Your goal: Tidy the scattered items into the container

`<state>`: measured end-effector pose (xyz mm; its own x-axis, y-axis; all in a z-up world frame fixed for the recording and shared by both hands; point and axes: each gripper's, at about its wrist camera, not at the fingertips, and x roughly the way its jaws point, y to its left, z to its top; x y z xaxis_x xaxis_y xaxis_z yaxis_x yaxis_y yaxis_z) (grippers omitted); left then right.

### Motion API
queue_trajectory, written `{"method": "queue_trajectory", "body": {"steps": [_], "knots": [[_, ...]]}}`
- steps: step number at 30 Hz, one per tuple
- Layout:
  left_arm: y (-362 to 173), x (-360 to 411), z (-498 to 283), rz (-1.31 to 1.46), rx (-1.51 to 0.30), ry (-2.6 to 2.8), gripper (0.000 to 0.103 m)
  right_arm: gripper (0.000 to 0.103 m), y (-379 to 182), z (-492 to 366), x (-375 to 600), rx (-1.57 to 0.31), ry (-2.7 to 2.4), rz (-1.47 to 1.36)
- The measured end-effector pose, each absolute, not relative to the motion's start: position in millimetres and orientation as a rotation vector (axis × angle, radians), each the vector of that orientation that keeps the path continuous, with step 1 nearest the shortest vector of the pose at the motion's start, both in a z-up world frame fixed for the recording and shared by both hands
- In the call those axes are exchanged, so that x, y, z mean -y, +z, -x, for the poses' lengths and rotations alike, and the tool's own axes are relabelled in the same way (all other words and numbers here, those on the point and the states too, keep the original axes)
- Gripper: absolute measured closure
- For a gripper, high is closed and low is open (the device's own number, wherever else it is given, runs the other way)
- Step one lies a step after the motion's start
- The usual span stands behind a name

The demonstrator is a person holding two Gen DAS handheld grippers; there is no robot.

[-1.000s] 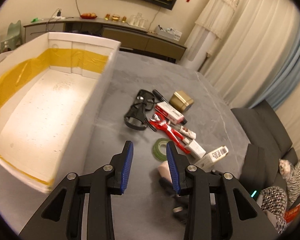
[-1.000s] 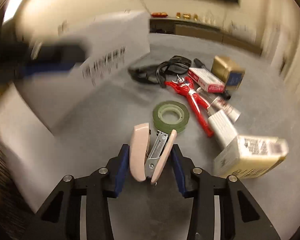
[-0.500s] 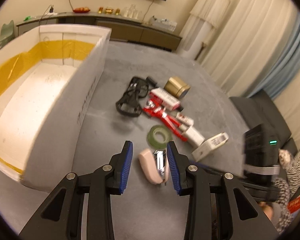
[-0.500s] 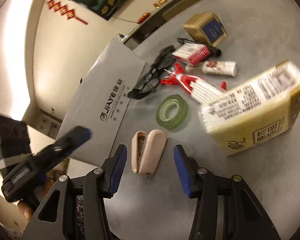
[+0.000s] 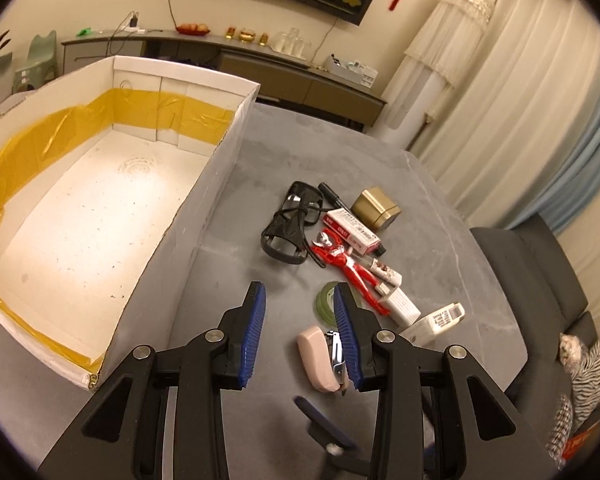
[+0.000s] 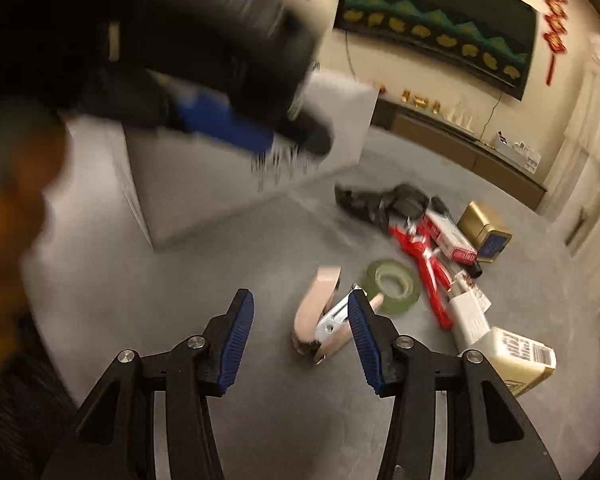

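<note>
Currently the pink stapler point(image 6: 320, 316) lies on the grey tabletop point(image 6: 220, 264), half open, low and right of centre in the right wrist view; its metal magazine shows between the two pink halves. Green tape roll point(image 6: 390, 285) sits just beside it, up and right. Red pliers point(image 5: 350, 266), black safety glasses point(image 5: 290, 222), red-and-white box point(image 5: 352, 230), gold tin point(image 5: 376, 208) and a cream barcode box point(image 6: 516, 360) cluster further right.

Right gripper point(image 6: 302, 334): pads part-way apart, nothing pressed between them; the stapler lies ahead, partly behind the right pad.

Left gripper point(image 5: 298, 334): pads likewise part-way apart, holding nothing, over bare tabletop at lower centre of its view; stapler lies beyond, beside its right pad.

White container point(image 5: 220, 152), lined with yellow tape, fills the left of the left wrist view, holding no items.
</note>
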<state>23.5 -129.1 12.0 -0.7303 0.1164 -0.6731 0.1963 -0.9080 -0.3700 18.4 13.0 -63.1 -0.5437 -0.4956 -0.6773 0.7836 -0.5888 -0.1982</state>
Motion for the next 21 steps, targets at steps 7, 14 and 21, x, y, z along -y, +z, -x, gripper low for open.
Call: {"method": "queue_trajectory", "body": {"steps": [7,14,21], "knots": [[17.0,129.7,-26.4,-1.13,-0.678,-2.827,0.065,0.096,-56.4,34.9,-56.1,-0.197,-2.193,-0.979],[26.5,130.0,-29.1,-1.104,-0.707,-2.842,0.066,0.084,-57.4,50.4,-100.3,0.094,-2.172,-1.093],[32.6,134.4,-33.6,-1.069,-0.715,-2.842,0.066,0.055,-60.4,17.9,-16.4,-0.482,-2.216,-0.95]]}}
